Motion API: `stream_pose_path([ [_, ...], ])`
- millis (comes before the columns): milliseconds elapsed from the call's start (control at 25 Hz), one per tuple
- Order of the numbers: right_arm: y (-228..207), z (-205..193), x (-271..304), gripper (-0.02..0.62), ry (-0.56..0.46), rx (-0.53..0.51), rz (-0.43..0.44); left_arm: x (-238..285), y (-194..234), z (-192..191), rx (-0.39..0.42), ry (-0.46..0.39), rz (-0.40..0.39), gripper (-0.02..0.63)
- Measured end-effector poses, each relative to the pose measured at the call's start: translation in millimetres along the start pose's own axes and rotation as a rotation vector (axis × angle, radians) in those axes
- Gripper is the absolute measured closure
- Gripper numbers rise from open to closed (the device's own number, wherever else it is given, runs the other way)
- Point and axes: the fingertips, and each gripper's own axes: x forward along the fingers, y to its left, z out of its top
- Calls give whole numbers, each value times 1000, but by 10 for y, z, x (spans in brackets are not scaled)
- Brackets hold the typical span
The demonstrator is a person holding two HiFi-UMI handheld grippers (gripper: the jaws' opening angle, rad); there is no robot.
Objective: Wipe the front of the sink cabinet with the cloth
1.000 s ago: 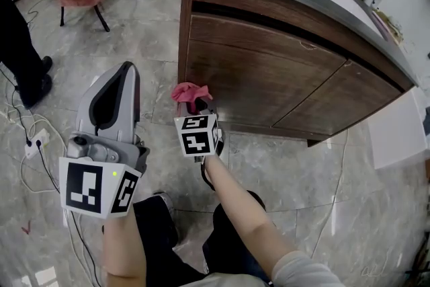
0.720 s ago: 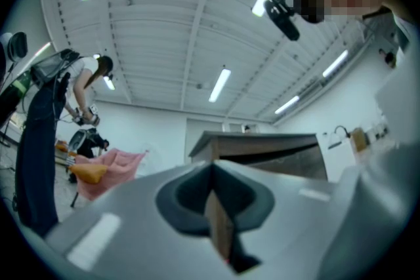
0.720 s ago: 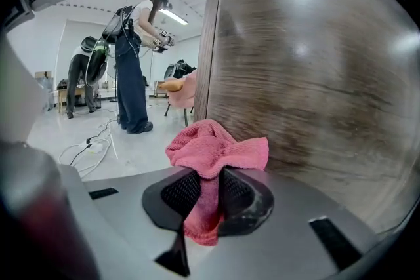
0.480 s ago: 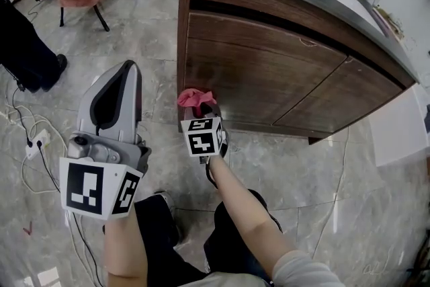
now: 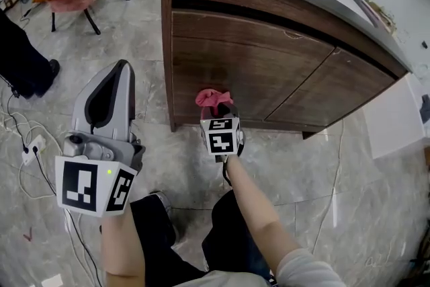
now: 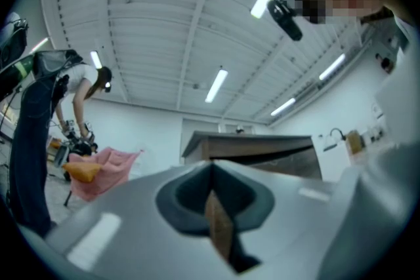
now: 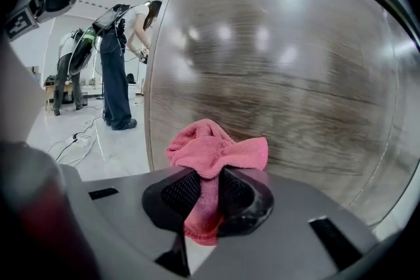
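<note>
My right claw point(image 7: 209, 177) clamped on the pink cloth point(image 7: 213, 144), cloth at twelve o'clock of me, low by the cabinet front point(image 7: 282, 75), left claw point(image 6: 211, 174) at eight o'clock, jaws together.

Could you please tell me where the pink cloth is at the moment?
The pink cloth is clamped in the right gripper, mid-frame in the head view, close up to the lower left part of the sink cabinet front.
</note>
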Motion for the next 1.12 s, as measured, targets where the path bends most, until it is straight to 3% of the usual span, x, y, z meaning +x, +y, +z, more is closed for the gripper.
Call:
stream_pose_path([
  [840, -1786, -644, -490, 534, 80, 146, -315, 74, -167, -13, -4, 1, -34, 601],
  [1120, -1842, -773, -459, 534, 75, 156, -334, 90, -176, -57, 10, 15, -39, 601],
])
